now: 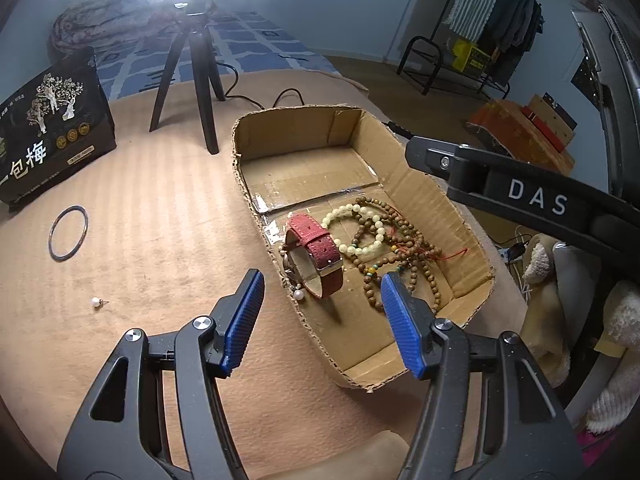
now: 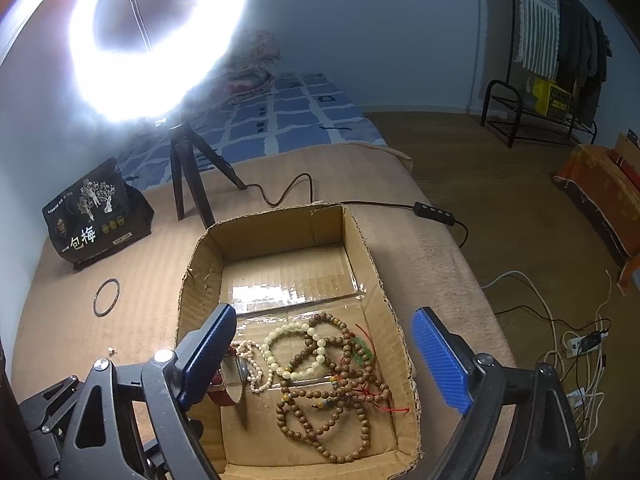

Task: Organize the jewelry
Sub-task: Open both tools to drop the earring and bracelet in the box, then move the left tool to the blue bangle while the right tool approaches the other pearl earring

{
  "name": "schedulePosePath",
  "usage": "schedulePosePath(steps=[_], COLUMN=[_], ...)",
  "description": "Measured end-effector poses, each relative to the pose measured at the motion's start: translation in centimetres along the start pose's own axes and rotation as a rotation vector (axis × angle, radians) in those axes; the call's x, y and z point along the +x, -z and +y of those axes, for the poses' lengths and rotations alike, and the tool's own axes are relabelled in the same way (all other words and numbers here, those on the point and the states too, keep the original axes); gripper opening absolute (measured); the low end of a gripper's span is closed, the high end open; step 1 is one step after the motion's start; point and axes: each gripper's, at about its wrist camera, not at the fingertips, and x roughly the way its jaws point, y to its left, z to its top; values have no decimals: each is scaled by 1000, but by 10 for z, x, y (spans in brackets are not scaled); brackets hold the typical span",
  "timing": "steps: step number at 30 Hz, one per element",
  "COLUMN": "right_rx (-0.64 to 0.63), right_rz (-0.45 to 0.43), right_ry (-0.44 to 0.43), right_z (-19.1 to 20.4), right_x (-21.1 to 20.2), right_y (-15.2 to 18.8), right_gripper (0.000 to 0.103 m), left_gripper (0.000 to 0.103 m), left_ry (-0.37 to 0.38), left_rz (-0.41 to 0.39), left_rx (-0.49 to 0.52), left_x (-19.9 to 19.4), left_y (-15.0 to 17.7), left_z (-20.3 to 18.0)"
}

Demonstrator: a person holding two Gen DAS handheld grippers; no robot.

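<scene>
An open cardboard box [image 1: 436, 200] [image 2: 200, 256] sits on the tan surface. In it lie a red-strapped watch [image 1: 316, 256] [image 2: 228, 388], a pale bead bracelet [image 1: 360, 228] [image 2: 296, 352], brown wooden bead strands [image 1: 404, 256] [image 2: 340, 392] and a pearl strand [image 2: 252, 364]. A dark bangle [image 1: 68, 232] [image 2: 107, 296] and a pearl earring [image 1: 96, 302] [image 2: 112, 350] lie on the surface left of the box. My left gripper [image 1: 322, 320] is open and empty, low over the box's near left wall. My right gripper [image 2: 324, 360] is open and empty above the box.
A black snack bag [image 1: 48, 136] [image 2: 96, 216] stands at the back left. A ring light's tripod [image 1: 196, 72] [image 2: 188, 172] stands behind the box, its cable and switch [image 2: 436, 210] trailing right. The surface's right edge drops to the floor with cables [image 2: 576, 340].
</scene>
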Motion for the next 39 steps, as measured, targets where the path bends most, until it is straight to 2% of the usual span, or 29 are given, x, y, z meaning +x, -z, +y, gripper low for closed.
schedulePosePath(steps=[10,25,36,38,39], right_rx=[1,-41,-59,-67,-75], right_rz=[-10,-35,-38,-29,-23], right_ry=[-18,-76,-166,-186,-191], right_z=[11,56,94,103,109], right_x=[-6,-7,4,9,11], right_y=[-1,-5,1,3,4], right_gripper=[91,91,91,91,91], left_gripper=[63,63,63,66,74], left_ry=[-35,-116,-191,-198,-203], left_rz=[-17,-31,-31,-27,-23], left_rx=[-15,-114,-201,-230,-247], left_x=[-15,-33,-40,-40,-39], left_y=[2,2,2,2,1], left_z=[26,107,176,191,200])
